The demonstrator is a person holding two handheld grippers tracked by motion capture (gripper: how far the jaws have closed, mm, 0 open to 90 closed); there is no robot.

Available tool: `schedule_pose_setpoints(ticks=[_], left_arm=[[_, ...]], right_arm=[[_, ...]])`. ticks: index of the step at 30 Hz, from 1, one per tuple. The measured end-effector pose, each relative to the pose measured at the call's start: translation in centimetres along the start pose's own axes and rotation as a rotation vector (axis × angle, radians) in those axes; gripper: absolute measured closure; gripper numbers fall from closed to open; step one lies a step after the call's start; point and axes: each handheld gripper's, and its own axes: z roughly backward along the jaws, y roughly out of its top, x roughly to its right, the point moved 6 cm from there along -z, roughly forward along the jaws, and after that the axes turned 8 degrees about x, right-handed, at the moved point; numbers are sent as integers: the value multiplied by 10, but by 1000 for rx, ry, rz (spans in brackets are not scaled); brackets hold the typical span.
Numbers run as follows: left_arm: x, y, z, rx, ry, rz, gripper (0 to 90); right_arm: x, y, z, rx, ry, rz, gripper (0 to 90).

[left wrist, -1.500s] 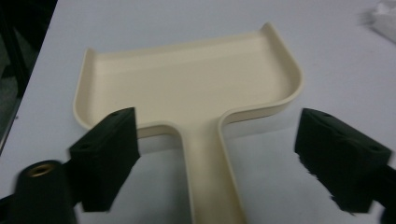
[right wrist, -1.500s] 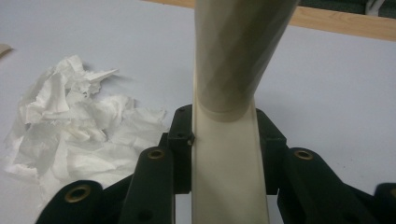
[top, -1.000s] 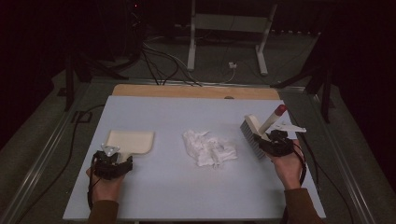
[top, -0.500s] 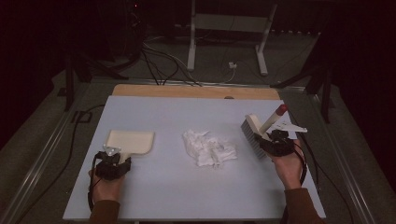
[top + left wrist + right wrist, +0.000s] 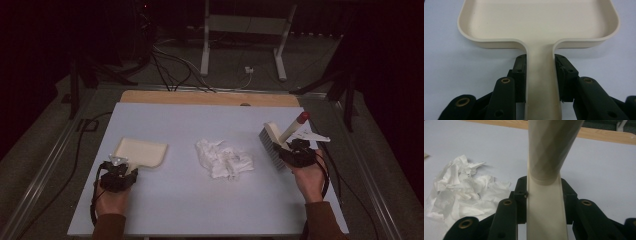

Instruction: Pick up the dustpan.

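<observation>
A cream dustpan (image 5: 141,152) lies flat on the pale table at the left, its tray (image 5: 539,20) pointing away from me. My left gripper (image 5: 119,175) (image 5: 540,75) has just been closing and is now shut on the dustpan's handle (image 5: 541,82), pads pressed to both sides. At the right, my right gripper (image 5: 296,152) (image 5: 544,195) is shut on the cream handle (image 5: 546,212) of a hand brush (image 5: 272,142) with a red tip (image 5: 303,117); its bristles rest near the table. A heap of crumpled white paper (image 5: 222,159) (image 5: 461,190) sits between the two.
The pale table (image 5: 200,210) ends in a wooden strip (image 5: 210,98) at the far side. A white scrap of paper (image 5: 315,136) lies beyond the right gripper. Cables and a stand's legs (image 5: 240,45) are on the dark floor behind.
Both hands have kept their places. The left gripper's jaws have drawn in onto the dustpan's handle; the change is barely visible from the high view.
</observation>
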Motion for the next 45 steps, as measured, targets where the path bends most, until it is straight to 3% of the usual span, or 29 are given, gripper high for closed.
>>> schedule_pose_setpoints(ticks=[8, 13, 19, 26, 34, 40, 45], left_arm=[[4, 8, 5, 28, -86, -69, 671], [7, 15, 9, 31, -139, -154, 671], [16, 20, 13, 34, -269, -257, 670], [30, 24, 9, 3, -362, -362, 670], [40, 35, 5, -16, -431, -438, 670], [49, 36, 5, -49, -476, -519, 670], [57, 38, 5, -44, -531, -549, 670]], right_arm=[[3, -1, -1, -3, -9, -6, 671], [4, -1, -1, 0, -11, -13, 671], [5, -1, -2, -3, -17, -17, 671], [4, -3, -4, -14, -21, -16, 671], [4, -4, -5, -21, -22, -16, 671], [3, -5, -6, -25, -21, -17, 671], [1, -5, -7, -30, -19, -16, 671]])
